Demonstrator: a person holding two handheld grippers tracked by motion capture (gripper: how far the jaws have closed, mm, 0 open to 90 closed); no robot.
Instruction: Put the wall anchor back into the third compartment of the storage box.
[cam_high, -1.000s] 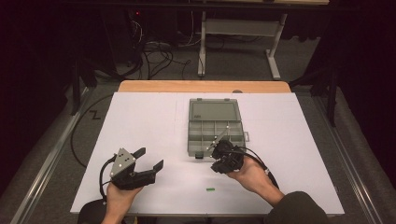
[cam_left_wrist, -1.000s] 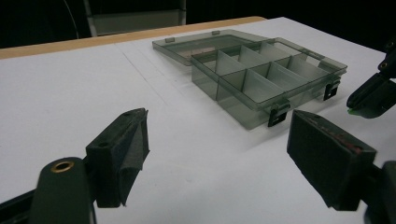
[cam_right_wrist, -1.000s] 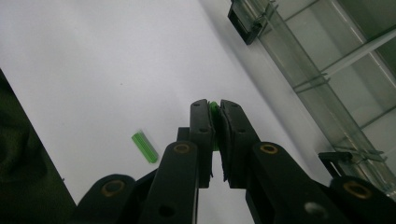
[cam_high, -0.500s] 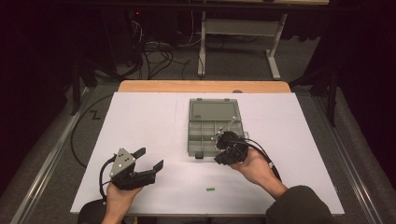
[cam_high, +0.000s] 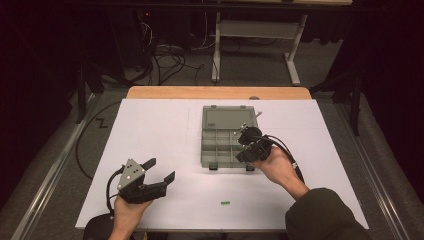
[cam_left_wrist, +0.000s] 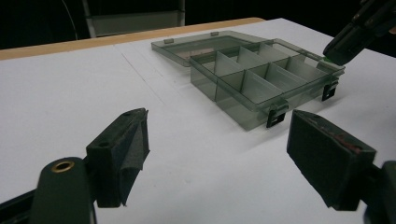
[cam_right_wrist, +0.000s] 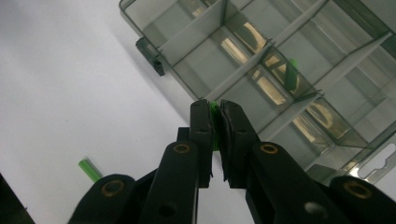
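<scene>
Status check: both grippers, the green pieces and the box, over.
Right gripper shut on green piece, over open compartment box. Left gripper open, idle on white table. Second green piece loose near front edge. Nothing blocking.

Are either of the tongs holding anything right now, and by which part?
The right tongs are shut on a small green piece, gripped along its lower part, with the top poking out above the pads. The left tongs are open and empty.

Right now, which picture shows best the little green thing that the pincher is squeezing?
The right gripper view: the green piece sits up close, pinched between the right gripper jaws over the box. The left gripper view shows a green speck at the jaw tips. In the high view it is too small to see.
</scene>
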